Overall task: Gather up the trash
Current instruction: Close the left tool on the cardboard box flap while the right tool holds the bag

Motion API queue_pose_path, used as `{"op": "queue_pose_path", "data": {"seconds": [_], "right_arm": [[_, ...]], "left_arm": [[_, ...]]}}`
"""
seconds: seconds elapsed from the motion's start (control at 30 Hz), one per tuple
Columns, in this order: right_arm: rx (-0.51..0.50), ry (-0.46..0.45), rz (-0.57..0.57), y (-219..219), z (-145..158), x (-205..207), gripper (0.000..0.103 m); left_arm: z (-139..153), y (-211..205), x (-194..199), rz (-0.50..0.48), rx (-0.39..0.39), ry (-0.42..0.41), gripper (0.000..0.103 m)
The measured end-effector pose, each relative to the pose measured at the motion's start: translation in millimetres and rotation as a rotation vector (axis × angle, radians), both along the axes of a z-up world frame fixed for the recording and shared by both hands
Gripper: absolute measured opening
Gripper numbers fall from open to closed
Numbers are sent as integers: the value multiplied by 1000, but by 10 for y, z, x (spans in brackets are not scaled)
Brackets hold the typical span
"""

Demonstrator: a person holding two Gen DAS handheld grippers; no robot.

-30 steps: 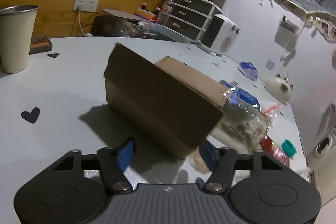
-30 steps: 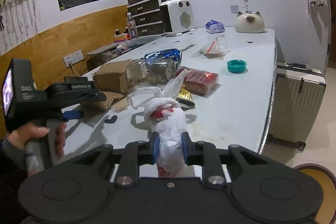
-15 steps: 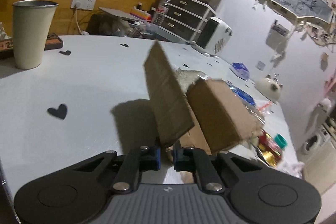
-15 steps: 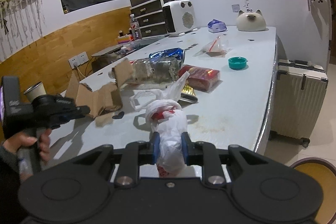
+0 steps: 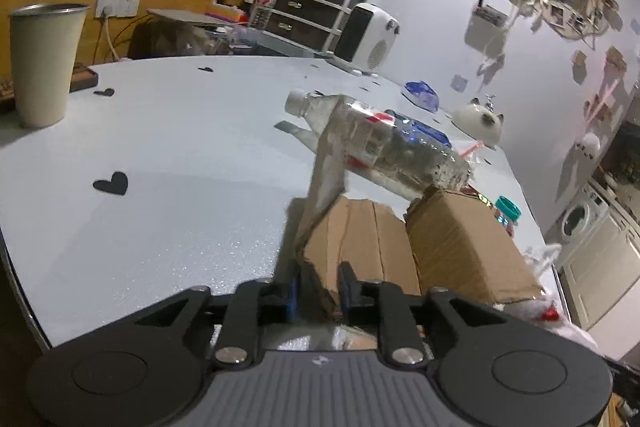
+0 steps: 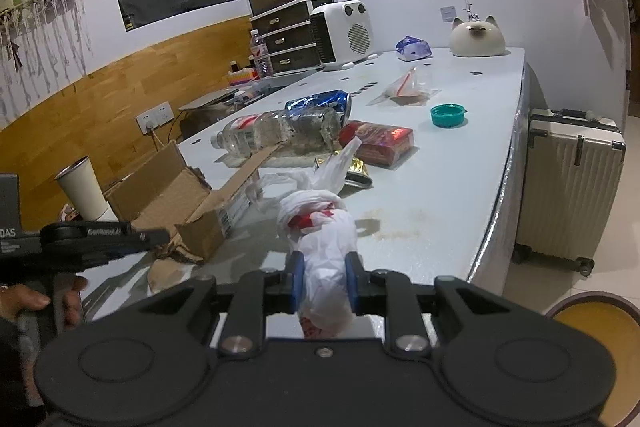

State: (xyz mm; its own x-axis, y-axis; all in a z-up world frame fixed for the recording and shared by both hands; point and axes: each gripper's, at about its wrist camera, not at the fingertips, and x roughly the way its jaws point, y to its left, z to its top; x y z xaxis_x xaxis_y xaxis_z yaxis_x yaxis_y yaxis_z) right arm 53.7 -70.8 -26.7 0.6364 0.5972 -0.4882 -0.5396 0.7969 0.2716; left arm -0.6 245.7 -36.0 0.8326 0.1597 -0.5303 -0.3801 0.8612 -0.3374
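Right wrist view: the long white bench (image 6: 460, 187) is seen with most of the trash lying loose on it, so the collecting is judged to be at an early stage. Largest among the trash is the opened cardboard box (image 6: 180, 199), which is gripped by one flap near the bench's near end. Behind it, lying on its side, is a crushed clear plastic bottle (image 6: 280, 131), with a blue foil wrapper (image 6: 320, 103) just beyond it. A red packet (image 6: 376, 143) and a gold wrapper (image 6: 352, 167) are found beside the bottle, while a clear bag with red contents (image 6: 404, 87) and a teal lid (image 6: 448, 115) are set farther along, well apart from the box. None of these is held.

The white plastic bag (image 6: 324, 247) is clamped in the right gripper (image 6: 324, 279), whose jaws are closed snugly on its bunched body above the bench edge. The box flap is pinched by the left gripper (image 5: 318, 293), whose jaws are nearly closed on the thin cardboard.

A round yellow-lined bin (image 6: 592, 323) is glimpsed on the floor at lower right; it is presumed to be the destination, and nothing can be made out inside it. Two items are thus in hand; the rest is judged still to be gathered.
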Motion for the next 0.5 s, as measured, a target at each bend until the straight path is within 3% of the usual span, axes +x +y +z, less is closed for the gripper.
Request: {"op": "queue_pose_path", "data": {"seconds": [0.3,0.4,0.5], "right_arm": [[2,12,-4,-9,-18,16,23],[2,11,-4,-10,-22,9,22],[0,10,-6,-5,-19,13,22]], "left_arm": [[-92,63,153,49,-99,-82,21],[-109,31,170,57,-103,-77,4],[-106,8,122,62,-89,-83,4]]}}
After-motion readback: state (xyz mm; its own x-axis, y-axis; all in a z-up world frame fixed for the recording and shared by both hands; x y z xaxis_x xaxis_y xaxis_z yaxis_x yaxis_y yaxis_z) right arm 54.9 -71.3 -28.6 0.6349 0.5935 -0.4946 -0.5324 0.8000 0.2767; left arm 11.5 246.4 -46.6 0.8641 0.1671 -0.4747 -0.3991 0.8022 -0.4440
